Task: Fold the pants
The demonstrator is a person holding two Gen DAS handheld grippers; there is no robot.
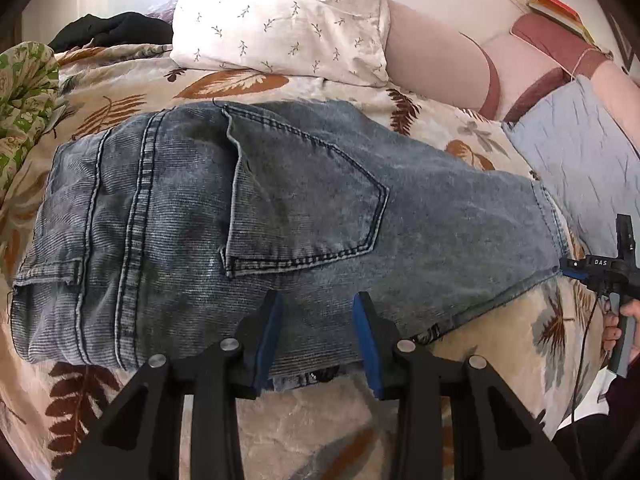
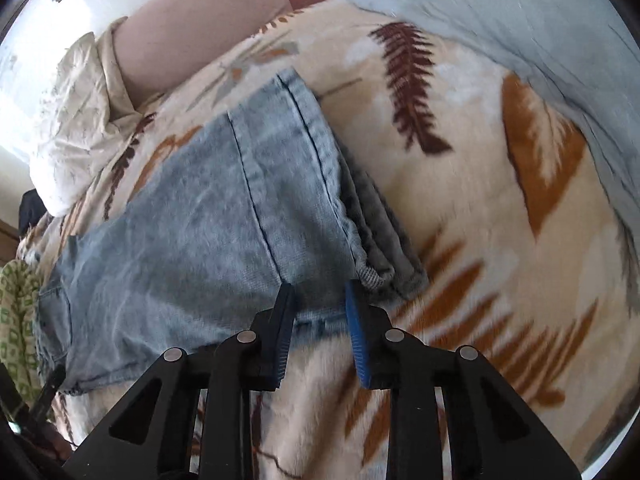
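The jeans (image 1: pixel 248 216) are laid folded on a leaf-patterned blanket (image 1: pixel 304 432), back pocket (image 1: pixel 304 196) upward, hems (image 2: pixel 372 240) stacked at one end. The left gripper (image 1: pixel 316 332) is held over their near edge, its jaws partly open and nothing gripped. The right gripper (image 2: pixel 320 320) is held at the hem end, jaws narrowly parted, nothing pinched. A pillow (image 1: pixel 280 16) is seen beyond.

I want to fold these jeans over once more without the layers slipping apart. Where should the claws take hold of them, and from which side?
Probably grip the jeans along their near edge, from the near side of the bed: the left claw below the back pocket, the right claw by the stacked hems. Both already sit open over that edge, and a hem-corner grip could catch every layer.
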